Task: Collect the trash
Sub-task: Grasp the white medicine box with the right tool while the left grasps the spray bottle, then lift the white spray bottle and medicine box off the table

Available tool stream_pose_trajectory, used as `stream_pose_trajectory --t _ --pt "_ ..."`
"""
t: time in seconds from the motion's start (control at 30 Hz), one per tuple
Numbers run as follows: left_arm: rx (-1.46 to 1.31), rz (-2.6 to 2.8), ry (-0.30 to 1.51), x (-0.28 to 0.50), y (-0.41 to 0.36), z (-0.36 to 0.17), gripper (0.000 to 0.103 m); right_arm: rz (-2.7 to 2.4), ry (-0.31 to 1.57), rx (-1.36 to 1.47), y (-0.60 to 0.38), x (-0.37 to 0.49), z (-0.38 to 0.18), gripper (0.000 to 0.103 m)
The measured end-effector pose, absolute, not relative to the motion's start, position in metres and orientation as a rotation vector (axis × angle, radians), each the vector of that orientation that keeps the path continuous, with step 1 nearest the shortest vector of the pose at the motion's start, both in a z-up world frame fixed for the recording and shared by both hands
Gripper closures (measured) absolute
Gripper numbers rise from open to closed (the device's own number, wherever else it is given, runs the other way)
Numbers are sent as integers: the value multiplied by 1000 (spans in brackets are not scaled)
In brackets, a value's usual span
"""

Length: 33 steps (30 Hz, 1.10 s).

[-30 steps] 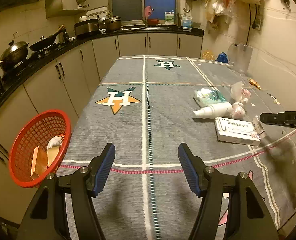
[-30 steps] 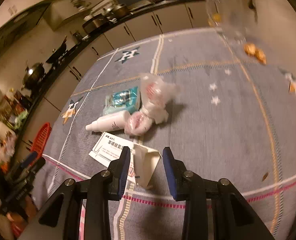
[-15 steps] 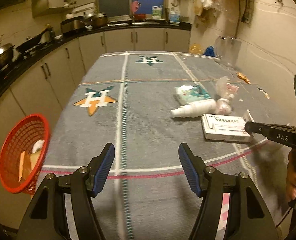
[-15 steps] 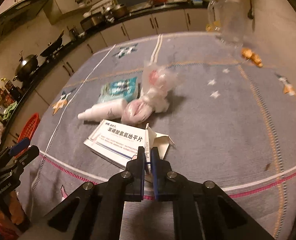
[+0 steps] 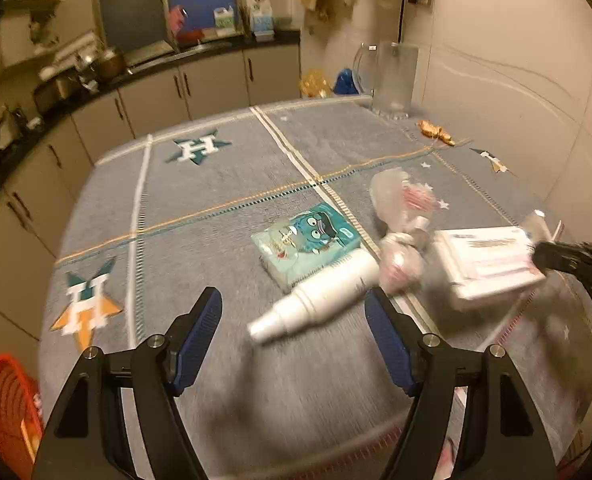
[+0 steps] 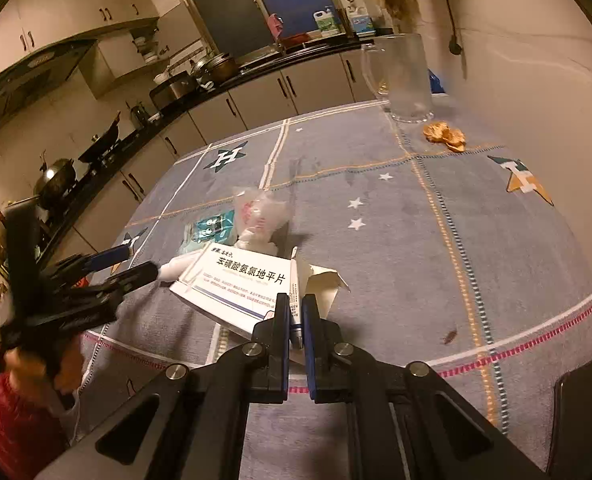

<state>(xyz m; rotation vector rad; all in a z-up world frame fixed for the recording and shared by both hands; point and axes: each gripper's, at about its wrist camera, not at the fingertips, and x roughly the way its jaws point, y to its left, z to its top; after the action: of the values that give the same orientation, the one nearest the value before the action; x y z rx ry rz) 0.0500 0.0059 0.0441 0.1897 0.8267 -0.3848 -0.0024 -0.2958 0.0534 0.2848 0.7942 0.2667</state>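
Note:
My right gripper (image 6: 294,312) is shut on the open end flap of a white medicine box (image 6: 238,282) and holds it just above the grey tablecloth; the box also shows in the left wrist view (image 5: 489,262). My left gripper (image 5: 294,320) is open and empty, hovering just short of a white spray bottle (image 5: 315,300) that lies on its side. Beyond the bottle lie a teal tissue pack (image 5: 305,244) and crumpled clear plastic bags (image 5: 401,216). A red trash basket (image 5: 10,404) sits off the table's left edge.
A clear glass pitcher (image 6: 405,76) stands at the far right of the table, with orange peel scraps (image 6: 443,136) beside it. Kitchen counters with pots run along the left and back. A wall bounds the right side.
My left gripper swung right and forward, from facing the basket to the bottle. My right gripper closed on the box flap and lifted the box slightly.

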Motion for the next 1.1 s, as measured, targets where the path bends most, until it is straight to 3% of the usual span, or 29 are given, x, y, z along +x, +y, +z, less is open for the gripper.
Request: stream_pose_trajectory --t 0.23,0.67,0.7,0.73,0.83,1.1 --pt "69 -490 989 81 11 19 30 262 798 330 -312 -3 48 96" --pt "304 -508 972 48 -39 15 31 269 810 369 -318 1 41 96" --pt "305 -489 979 52 -41 12 39 269 809 369 -318 0 41 96" --pt "305 -477 989 54 -43 10 54 270 809 370 -318 0 41 96" --pt "269 -462 1005 55 -41 7 71 274 807 366 -317 -3 42 96" --pt "186 -384 977 30 -21 12 72 292 799 350 -307 -7 43 96"
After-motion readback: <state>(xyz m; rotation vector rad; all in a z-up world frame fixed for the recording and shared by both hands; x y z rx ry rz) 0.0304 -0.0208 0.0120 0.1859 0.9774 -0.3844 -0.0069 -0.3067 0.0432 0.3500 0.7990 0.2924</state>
